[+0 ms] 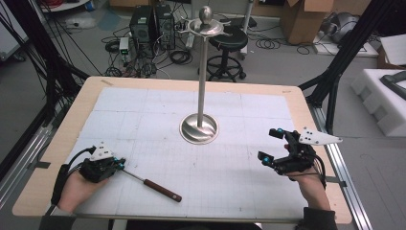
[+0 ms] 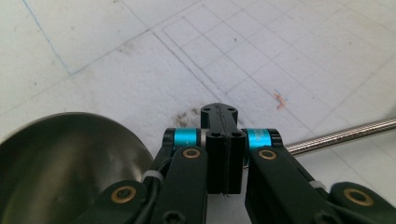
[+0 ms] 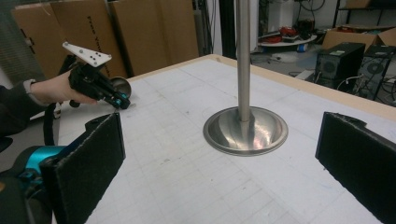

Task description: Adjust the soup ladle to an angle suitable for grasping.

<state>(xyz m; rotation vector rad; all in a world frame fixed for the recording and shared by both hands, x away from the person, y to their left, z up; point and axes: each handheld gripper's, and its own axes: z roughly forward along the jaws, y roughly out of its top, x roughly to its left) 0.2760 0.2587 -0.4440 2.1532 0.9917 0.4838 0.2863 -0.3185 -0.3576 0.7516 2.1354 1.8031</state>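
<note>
Stand: tall polished steel stand [image 1: 203, 72] with a round dished base [image 1: 199, 128], a thin upright pole and a small hooked tray with a ball finial at the top; it sits upright near the middle of the white gridded mat [image 1: 143, 110] on the wooden table [image 1: 306, 103].
Hooks: nothing hangs on them, as far as the high view shows.
Ladle: long utensil with a steel bowl [image 2: 60, 158], a slim steel shaft [image 2: 345, 135] and a dark brown handle [image 1: 163, 190]; it lies flat on the mat at the near left, handle pointing toward the near centre.
Left gripper: left gripper [image 1: 118, 164] low over the mat at the bowl end of the ladle; in the left gripper view the jaws are pressed together, with the shaft passing just behind them on the right and the bowl to their left. Whether they pinch the neck of the ladle, I cannot tell.
Right gripper: right gripper [image 1: 271, 143] held above the mat, right of the base, well apart from it; jaws wide apart, nothing between them, aimed at the base in the right gripper view.
Task guess: none stated; the layout suggests hanging the ladle on the stand.
Done: at most a grip on the ladle.
Left: lift, carry to the top of the stand, hook, release.
</note>
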